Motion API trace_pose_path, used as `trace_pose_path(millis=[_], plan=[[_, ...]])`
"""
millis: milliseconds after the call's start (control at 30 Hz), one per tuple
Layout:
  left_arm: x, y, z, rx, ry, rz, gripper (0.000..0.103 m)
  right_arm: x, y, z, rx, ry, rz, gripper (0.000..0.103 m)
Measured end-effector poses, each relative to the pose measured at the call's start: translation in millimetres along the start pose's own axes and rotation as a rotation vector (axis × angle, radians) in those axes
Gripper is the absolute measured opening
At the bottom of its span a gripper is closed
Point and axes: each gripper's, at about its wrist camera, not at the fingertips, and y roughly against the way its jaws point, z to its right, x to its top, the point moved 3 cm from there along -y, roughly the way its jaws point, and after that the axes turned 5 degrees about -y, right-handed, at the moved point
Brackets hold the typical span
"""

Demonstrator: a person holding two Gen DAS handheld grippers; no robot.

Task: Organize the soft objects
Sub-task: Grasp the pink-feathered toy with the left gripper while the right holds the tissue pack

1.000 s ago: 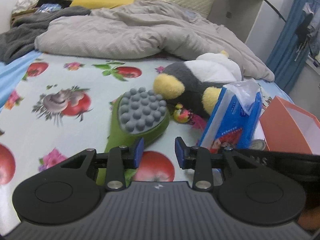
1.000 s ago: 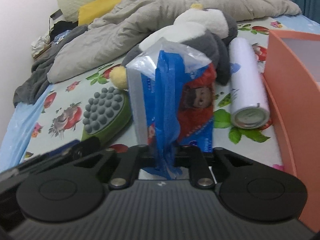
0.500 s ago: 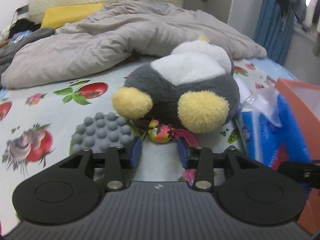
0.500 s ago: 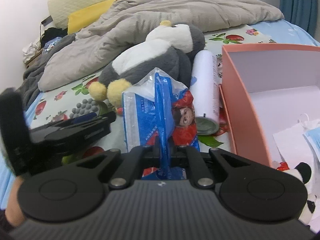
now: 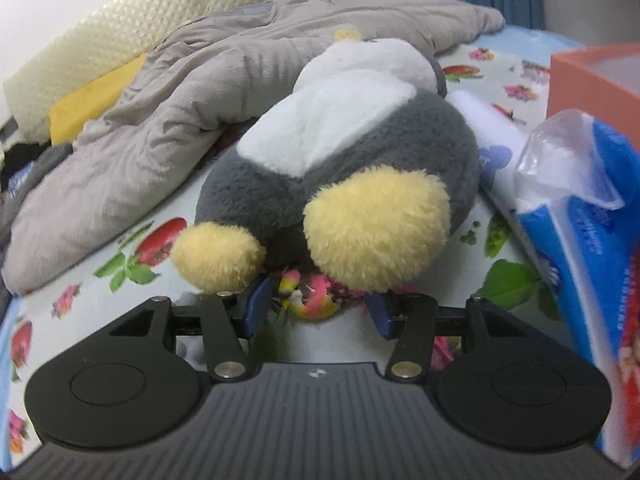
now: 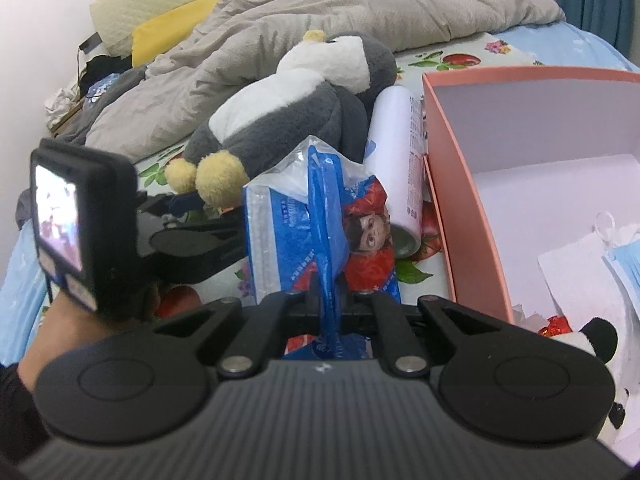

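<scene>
Left wrist view: left gripper [image 5: 316, 310] sits spread wide, nothing gripped, blue pads either side of a small pink-and-yellow toy [image 5: 310, 296] right under the penguin plush's [image 5: 340, 184] yellow feet.
Bed: fruit-print sheet [image 5: 100, 292], grey duvet [image 5: 168, 120] behind.
Right wrist view: right gripper [image 6: 328, 300] clamped tight on the blue tissue pack [image 6: 316, 224], held upright.
Further right: white can [image 6: 400, 160] lying down, then the pink box [image 6: 460, 200] with a face mask [image 6: 624, 268] inside.
</scene>
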Motion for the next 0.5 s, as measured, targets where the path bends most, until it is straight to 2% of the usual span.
trace_pose_path(millis=[100, 200, 267, 500], plan=[[3, -9, 1, 0.03, -0.043, -0.012, 0.058, -1, -1, 1, 0.016, -0.001, -0.002, 0.008], [3, -19, 4, 0.007, -0.054, -0.062, 0.057, -2, -2, 1, 0.026, 0.002, -0.01, 0.008], [3, -24, 4, 0.004, -0.045, -0.073, 0.052, -2, -3, 2, 0.028, 0.002, -0.011, 0.008], [0, -21, 1, 0.003, 0.005, -0.079, 0.051, -3, 2, 6, 0.037, -0.008, -0.005, 0.008]])
